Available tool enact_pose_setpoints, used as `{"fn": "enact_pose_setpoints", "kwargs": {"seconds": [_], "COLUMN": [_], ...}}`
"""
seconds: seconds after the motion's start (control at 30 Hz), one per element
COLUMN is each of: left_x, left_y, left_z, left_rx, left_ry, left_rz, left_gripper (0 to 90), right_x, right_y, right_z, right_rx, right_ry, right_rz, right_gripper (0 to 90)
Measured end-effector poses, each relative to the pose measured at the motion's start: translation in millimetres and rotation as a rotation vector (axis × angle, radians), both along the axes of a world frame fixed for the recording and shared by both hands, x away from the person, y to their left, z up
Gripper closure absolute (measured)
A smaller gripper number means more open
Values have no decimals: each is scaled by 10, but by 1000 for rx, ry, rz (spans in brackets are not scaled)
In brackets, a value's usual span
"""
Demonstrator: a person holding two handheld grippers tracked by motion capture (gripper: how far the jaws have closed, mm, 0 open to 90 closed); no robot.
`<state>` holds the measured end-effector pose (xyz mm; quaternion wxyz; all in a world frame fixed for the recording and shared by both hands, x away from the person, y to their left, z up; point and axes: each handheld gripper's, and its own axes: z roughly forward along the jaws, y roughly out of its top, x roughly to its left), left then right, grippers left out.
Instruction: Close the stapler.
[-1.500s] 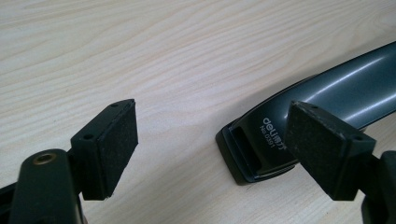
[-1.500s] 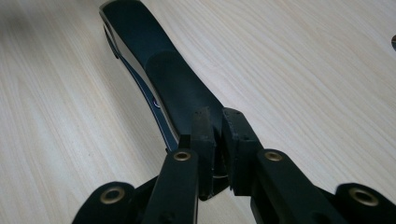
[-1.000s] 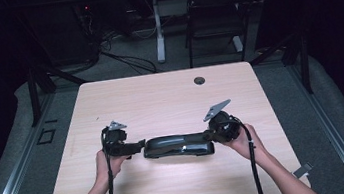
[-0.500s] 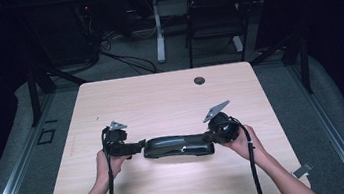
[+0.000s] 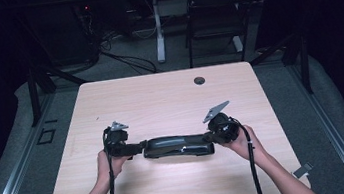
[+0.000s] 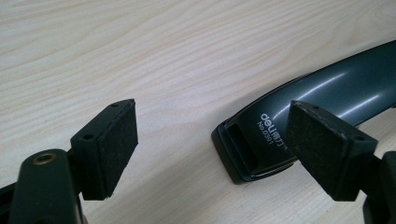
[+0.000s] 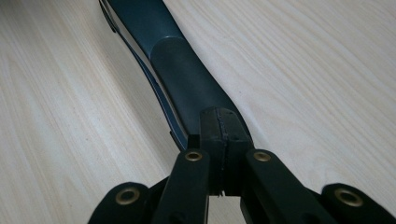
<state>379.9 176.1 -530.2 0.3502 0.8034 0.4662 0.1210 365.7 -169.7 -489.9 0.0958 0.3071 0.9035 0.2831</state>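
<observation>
While right gripper (image 7: 223, 140) presses stapler (image 5: 179, 145), left gripper (image 6: 210, 149) gapes

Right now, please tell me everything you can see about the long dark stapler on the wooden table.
The long dark glossy stapler lies flat, lengthwise across the near part of the light wooden table. Its curved top arm looks like shiny plastic with a matte grip section; white print reads "deli No.0391" near one end. That end sits between the open jaws of the left hand-held gripper, untouched. At the other end, the right hand-held gripper is shut, its pads together right over the tip.
</observation>
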Motion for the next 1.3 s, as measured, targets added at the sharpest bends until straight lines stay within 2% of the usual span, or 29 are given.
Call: {"fn": "enact_pose_setpoints", "kwargs": {"seconds": [0.03, 0.13, 0.43, 0.6, 0.77, 0.97, 1.1, 1.13, 1.3], "left_x": [-3, -2, 4, 4, 6, 8, 10, 10, 9], "left_y": [-6, -4, 10, 11, 14, 12, 12, 13, 23], "left_z": [-1, -1, -2, -1, -2, -8, -12, -13, -5], "left_rx": [-3, -3, -6, -8, -8, -9, -9, -10, -11], "left_ry": [1, 0, 4, 2, 4, 2, 4, 4, 6], "left_rz": [4, 4, 7, 8, 6, 7, 6, 5, 9], "left_gripper": [174, 174, 174, 174, 174, 174, 173, 173, 172], "right_x": [10, 11, 12, 1, -19, -19, -22, -17, -18], "right_y": [9, -7, 6, 28, 26, 19, -7, 0, 30], "right_z": [-28, -26, -19, 1, 71, 113, 180, 179, 161], "right_rx": [-12, 7, -8, -33, -17, -12, 30, 15, 16], "right_ry": [12, 9, 1, -12, -36, -41, -48, -45, -49], "right_rz": [3, 0, 2, 7, 0, -6, -19, -18, -28], "right_gripper": [900, 900, 886, 876, 858, 822, 745, 722, 580]}}
